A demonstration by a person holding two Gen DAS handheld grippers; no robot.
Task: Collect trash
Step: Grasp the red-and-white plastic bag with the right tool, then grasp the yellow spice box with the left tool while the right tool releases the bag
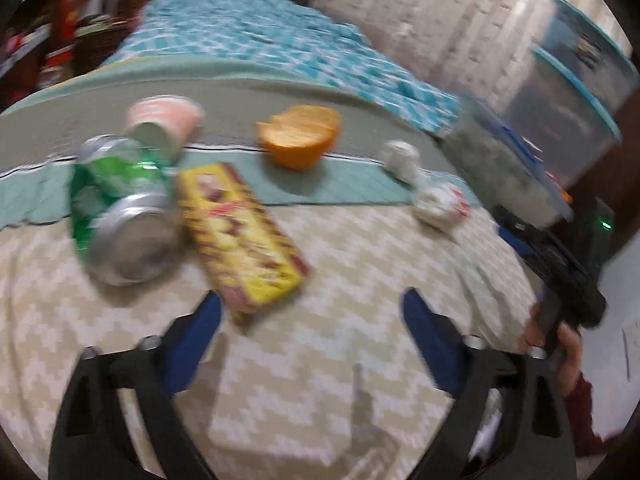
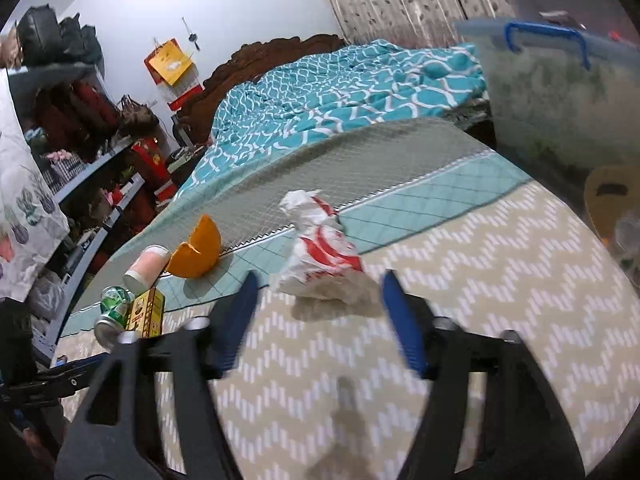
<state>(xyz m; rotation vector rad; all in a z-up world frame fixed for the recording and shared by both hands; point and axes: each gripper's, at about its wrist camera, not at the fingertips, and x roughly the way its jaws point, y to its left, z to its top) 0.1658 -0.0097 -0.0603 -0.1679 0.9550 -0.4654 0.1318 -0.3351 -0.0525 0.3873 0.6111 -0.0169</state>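
1. Two grippers over the bed (image 2: pixel 500 248), both spread wide, nothing between the blue pads of either.
2. Right gripper (image 2: pixel 318 300) aimed at the crumpled red-and-white wrapper (image 2: pixel 320 256): just ahead of the fingertips, centred in the gap, no pad touching it yet.
3. Wrapper's long axis running away from the tongs, roughly along the line of approach; lying where the chevron cloth meets the teal quilted band.
4. Clearly nearer the right gripper than the left; seen from the left wrist as a small white lump (image 1: pixel 440 204) well off toward the right edge.
5. Left gripper (image 1: pixel 312 312) closest to the yellow box (image 1: pixel 244 236), near end just beside its left fingertip, length slanting away up-left.
6. Beside the box: green can (image 1: pixel 120 208) on its side, pink cup (image 1: pixel 164 120) beyond it, orange peel (image 1: pixel 300 136) farther up on the band.
7. Likely next: straight forward and down over the wrapper, then a squeeze across its narrow width.
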